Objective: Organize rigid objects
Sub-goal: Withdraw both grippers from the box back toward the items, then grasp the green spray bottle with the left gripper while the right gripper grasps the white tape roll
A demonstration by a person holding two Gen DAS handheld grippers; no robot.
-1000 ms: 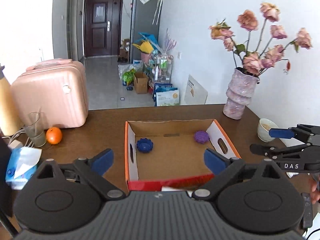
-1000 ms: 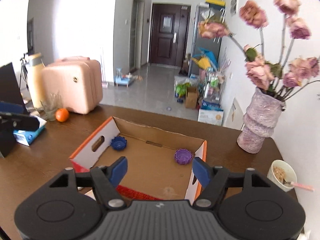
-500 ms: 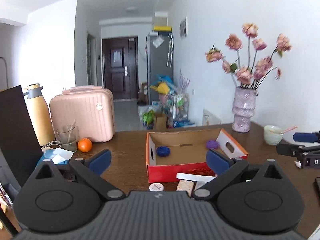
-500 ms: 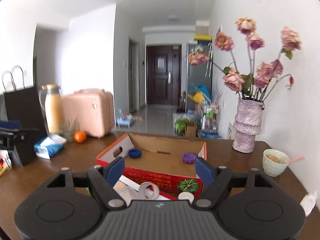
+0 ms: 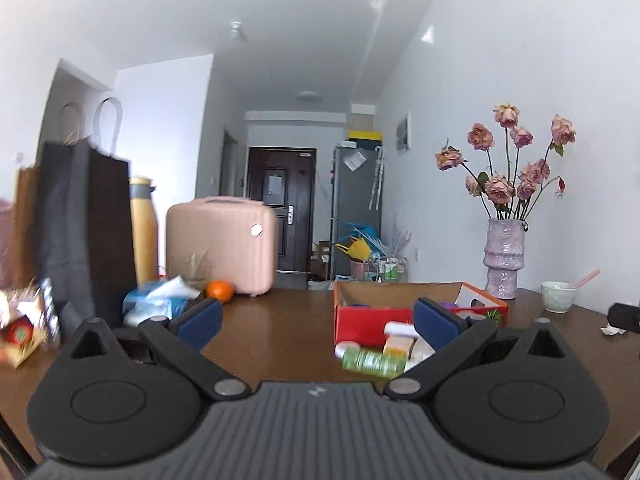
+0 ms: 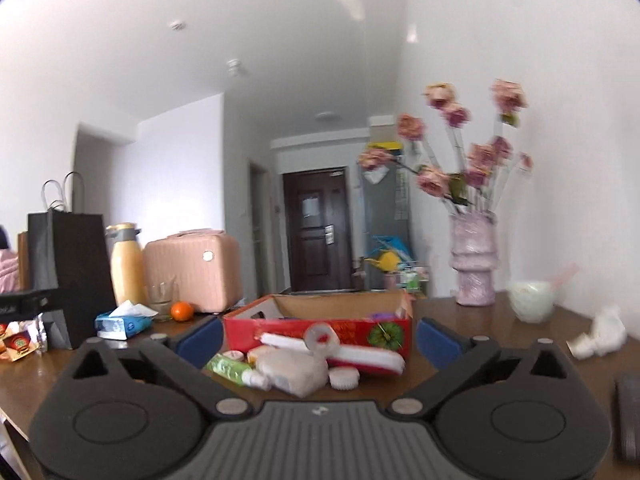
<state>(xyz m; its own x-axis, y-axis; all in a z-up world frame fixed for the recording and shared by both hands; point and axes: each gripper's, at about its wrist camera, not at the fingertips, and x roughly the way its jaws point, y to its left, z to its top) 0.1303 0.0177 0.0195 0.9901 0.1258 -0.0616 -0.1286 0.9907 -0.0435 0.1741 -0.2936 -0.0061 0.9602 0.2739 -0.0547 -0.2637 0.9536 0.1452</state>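
A red and orange cardboard box (image 5: 372,318) (image 6: 352,330) stands on the brown table. In front of it lies a pile of small objects: a green bottle (image 5: 370,360) (image 6: 228,368), a clear tape roll (image 6: 320,338), a white tube (image 6: 360,354), a pale wrapped pack (image 6: 292,372) and a white round lid (image 6: 343,379). My left gripper (image 5: 316,322) is open and empty, low over the table, left of the pile. My right gripper (image 6: 318,338) is open and empty, with the pile between its fingers in view.
A pink case (image 5: 222,244), orange (image 5: 219,290), tissue pack (image 5: 154,302), yellow flask (image 5: 142,232) and black paper bag (image 5: 84,224) stand at the left. A vase of roses (image 5: 503,256), a white bowl (image 5: 558,297) and crumpled paper (image 6: 600,334) are at the right.
Both grippers have pulled back from the box and dropped low toward the table. The views tilted up, so the box now shows side-on and the pile in front has come into view.
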